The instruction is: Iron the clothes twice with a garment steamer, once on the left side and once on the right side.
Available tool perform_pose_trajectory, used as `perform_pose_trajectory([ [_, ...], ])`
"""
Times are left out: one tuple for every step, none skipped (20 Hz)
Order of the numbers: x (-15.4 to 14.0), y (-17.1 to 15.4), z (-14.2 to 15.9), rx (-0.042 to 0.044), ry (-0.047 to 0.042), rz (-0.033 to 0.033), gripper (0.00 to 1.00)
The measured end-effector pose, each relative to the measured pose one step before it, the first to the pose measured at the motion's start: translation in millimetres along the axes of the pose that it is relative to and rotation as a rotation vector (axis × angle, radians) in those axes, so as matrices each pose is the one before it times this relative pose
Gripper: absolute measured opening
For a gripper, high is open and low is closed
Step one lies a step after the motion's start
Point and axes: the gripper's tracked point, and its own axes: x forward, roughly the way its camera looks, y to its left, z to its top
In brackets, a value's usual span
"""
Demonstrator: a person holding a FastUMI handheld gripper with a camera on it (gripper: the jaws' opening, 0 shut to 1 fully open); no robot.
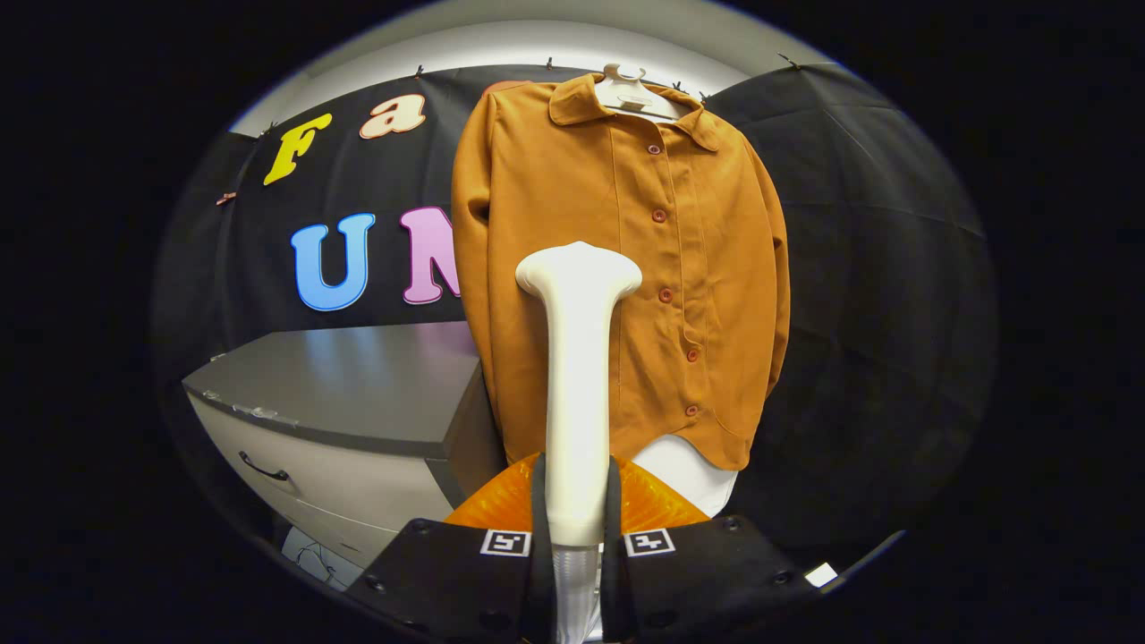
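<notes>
1. The tongs [575, 514] grip the white plastic garment steamer [579, 358] by its handle, both fingers pressing on it.
2. Its head points at the rust-orange buttoned shirt [626, 268], hanging just beyond, beside a grey drawer cabinet [358, 420].

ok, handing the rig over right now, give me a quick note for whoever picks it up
Tool: shut on the white plastic garment steamer, both fingers pressing its handle, head pointing up and forward.
Clothes: the orange-brown buttoned shirt hangs on a white hanger against the black cloth wall, just beyond the steamer head. The head sits in front of the shirt's lower middle, left of the button row; contact cannot be told.
Nearby: a grey drawer cabinet stands left of the shirt.
Done: steamer picked up and brought to the shirt.
Left: nothing shows whether any pass has been made, so assume both the left and right passes remain.
</notes>
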Motion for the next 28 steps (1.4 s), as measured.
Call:
perform_pose_trajectory([
  [-1.16, -0.27, -5.65, -0.00145, 0.01231, -0.00074, 0.23],
  [-0.84, -0.86, -4.95, -0.00001, 0.00902, 0.00059, 0.23],
  [-0.90, -0.09, -3.87, 0.00125, 0.01010, 0.00049, 0.23],
  [-1.41, 0.15, -3.50, 0.00270, 0.01009, 0.00111, 0.23],
  [-1.03, -0.89, -3.06, 0.00387, 0.00775, 0.00088, 0.23],
  [-2.24, -0.02, -2.54, 0.00401, 0.00677, 0.00074, 0.23],
  [-2.33, 0.35, -2.00, 0.00146, 0.00665, 0.00072, 0.23],
  [-2.47, -0.20, -1.57, 0.00051, 0.00430, 0.00137, 0.23],
  [-2.35, -0.21, -2.61, 0.00217, 0.00552, 0.00163, 0.23],
  [-3.34, 0.19, -0.43, 0.00199, 0.00211, 0.00230, 0.23],
  [-3.93, 0.33, 0.64, 0.00180, -0.00208, 0.00117, 0.23],
  [-4.26, 0.15, 1.01, -0.00013, -0.00232, 0.00008, 0.23],
  [-4.41, 0.31, 2.70, 0.00264, -0.00467, 0.00140, 0.23],
  [-4.30, 0.06, 1.01, 0.00289, -0.00355, 0.00278, 0.23],
  [-4.76, 0.34, 3.67, 0.00043, -0.00711, 0.00188, 0.23],
  [-5.49, -0.67, 4.24, -0.00149, -0.00752, 0.00179, 0.23],
  [-5.02, -0.39, 6.59, 0.00025, -0.01043, 0.00152, 0.23],
  [-5.94, -0.48, 6.86, -0.00024, -0.01375, 0.00274, 0.23],
  [-6.56, -0.40, 8.26, -0.00229, -0.01752, 0.00110, 0.23],
  [-6.49, -0.03, 10.06, -0.00377, -0.02099, 0.00137, 0.23],
  [-4.86, -0.26, 12.93, -0.00247, -0.02717, 0.00080, 0.23],
  [-4.34, -1.22, 15.12, 0.00085, -0.02756, 0.00067, 0.23],
  [-2.54, -1.25, 14.99, 0.00318, -0.02973, 0.00077, 0.23],
  [-1.57, -0.86, 15.82, 0.00290, -0.02957, -0.00056, 0.23],
  [-1.36, -1.12, 15.72, -0.00017, -0.02863, -0.00113, 0.23],
  [-1.21, -1.76, 16.90, -0.00106, -0.03154, -0.00121, 0.23],
  [-0.65, -2.43, 15.20, 0.00044, -0.02849, -0.00118, 0.23],
  [-0.29, -3.90, 16.41, 0.00811, -0.03175, -0.00106, 0.23],
])
